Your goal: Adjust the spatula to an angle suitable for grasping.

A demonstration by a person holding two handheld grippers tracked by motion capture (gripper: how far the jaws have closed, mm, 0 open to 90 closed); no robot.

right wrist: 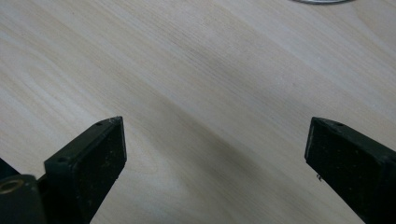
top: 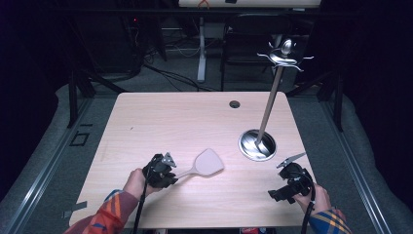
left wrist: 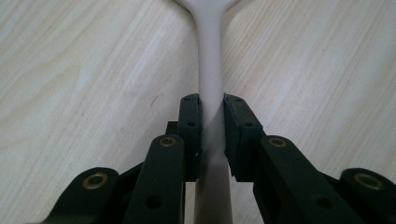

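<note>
Spatula (left wrist: 211, 70) handle clamped between left gripper (left wrist: 212, 105) jaws.

Spatula (left wrist: 211, 60), left gripper view: blade cut off by the top edge, a sliver of its neck showing; handle end cut off by the bottom edge, its gripped stretch hidden between the pads of the left gripper (left wrist: 212, 126).
Spatula, high view: handle end hidden inside the left gripper.
Stand base (right wrist: 321, 1), right gripper view: cut by the top edge, thin metal arc showing.
Stand (top: 265, 117), high view: hooks at its top too small and dim to count.
</note>
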